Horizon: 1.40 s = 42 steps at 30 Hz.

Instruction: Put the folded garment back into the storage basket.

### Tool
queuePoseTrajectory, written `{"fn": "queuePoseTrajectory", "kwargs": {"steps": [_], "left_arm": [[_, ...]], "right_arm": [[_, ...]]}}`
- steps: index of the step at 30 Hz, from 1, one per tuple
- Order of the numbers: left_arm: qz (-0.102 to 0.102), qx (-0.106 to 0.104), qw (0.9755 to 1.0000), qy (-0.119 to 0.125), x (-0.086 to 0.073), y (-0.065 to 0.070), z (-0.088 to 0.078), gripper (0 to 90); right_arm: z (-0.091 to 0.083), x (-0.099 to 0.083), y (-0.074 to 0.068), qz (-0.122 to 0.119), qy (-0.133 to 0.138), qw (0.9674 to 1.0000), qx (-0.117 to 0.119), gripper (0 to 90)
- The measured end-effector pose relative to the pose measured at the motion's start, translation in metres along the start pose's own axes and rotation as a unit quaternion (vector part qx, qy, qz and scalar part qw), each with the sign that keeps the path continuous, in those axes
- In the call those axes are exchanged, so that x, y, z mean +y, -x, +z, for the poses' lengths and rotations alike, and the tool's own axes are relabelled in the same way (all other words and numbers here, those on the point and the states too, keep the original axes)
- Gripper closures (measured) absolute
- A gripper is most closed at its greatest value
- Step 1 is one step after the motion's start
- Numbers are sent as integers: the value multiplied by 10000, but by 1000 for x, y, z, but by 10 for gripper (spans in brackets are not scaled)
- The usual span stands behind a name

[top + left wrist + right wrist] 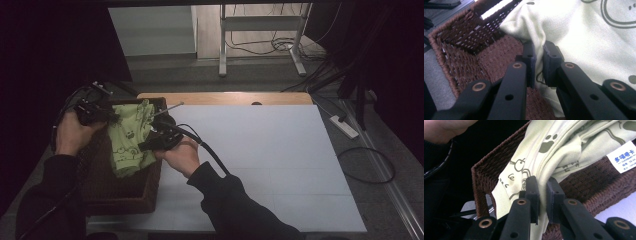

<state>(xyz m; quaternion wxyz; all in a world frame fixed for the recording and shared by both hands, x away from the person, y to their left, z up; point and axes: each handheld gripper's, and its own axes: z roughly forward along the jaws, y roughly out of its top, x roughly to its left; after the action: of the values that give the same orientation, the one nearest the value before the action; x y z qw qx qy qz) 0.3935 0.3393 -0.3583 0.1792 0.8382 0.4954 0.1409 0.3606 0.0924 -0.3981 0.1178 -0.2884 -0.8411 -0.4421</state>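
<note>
Two tongs, one garment, and both have a bite of it. Biggest thing first: the white table (280,165) stretches away bare to the right, and that open stretch looks like the place this cloth is headed, off to the right of both hands.

Next down, the brown wicker basket (127,192) sits at the table's left edge. Its woven floor shows bare in the left gripper view, so apart from the cloth hanging into it I see nothing else inside.

Now the pale green printed garment (131,140): it hangs over the basket between the two hands, bunched and drooping, its long axis running roughly from the far left corner toward the near right rim. A white label (624,160) shows near one edge.

The left gripper (538,63) is clenched on a fold of the fabric at the far left, cloth pinched tight between its pads. The right gripper (542,195) is likewise clamped on a gathered edge, just above the basket's right wall (584,187). The right hand (181,155) is the nearer one to the open table, so my read is that it leads and the left hand (70,132) follows, with the lower hem needing to clear that wicker rim.
</note>
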Motion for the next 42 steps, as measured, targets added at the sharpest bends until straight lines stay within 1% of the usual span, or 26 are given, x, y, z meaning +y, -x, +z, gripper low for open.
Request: {"fn": "queuePoseTrajectory", "kwargs": {"steps": [2,4,5,6,9,18,19,22,24,28,33,37,40,41,42], "left_arm": [[-30,29,10000,-20,-4,-3,2,811],[-43,31,10000,-32,-5,-3,3,811],[-57,46,10000,-55,-7,-5,6,811],[-57,46,10000,-55,-7,-5,6,811],[-98,55,9999,-84,-11,-8,12,812],[-108,104,9997,-169,-15,-10,25,811],[-91,126,9997,-193,-16,-11,29,811],[-97,134,9997,-206,-16,-11,32,810],[-99,120,9996,-224,-17,-11,35,810],[-166,28,9996,-235,-20,-14,45,810],[-207,-22,9994,-272,-23,-15,52,810],[-222,-65,9991,-342,-25,-15,58,808],[-229,-96,9988,-425,-27,-16,63,807],[-243,-124,9986,-460,-28,-16,65,805],[-296,-172,9982,-498,-29,-17,69,792]], "right_arm": [[6,-1,-1,-21,-16,10000,-13,818],[9,-1,-1,-24,-28,10000,-19,818],[13,-2,-2,-28,-54,10000,-38,818],[13,-2,-2,-28,-54,10000,-38,818],[21,-3,-1,-56,-105,9999,-92,818],[36,-8,2,-78,-214,9995,-233,818],[40,-9,2,-45,-244,9994,-252,818],[43,-11,3,-35,-254,9993,-272,818],[46,-12,3,-16,-282,9992,-300,817],[54,-16,5,2,-367,9987,-357,817],[60,-20,7,48,-420,9983,-401,817],[66,-23,8,97,-531,9977,-421,815],[69,-25,8,118,-553,9975,-424,811],[70,-25,9,120,-586,9973,-418,806],[70,-26,9,132,-576,9974,-410,773]]}}
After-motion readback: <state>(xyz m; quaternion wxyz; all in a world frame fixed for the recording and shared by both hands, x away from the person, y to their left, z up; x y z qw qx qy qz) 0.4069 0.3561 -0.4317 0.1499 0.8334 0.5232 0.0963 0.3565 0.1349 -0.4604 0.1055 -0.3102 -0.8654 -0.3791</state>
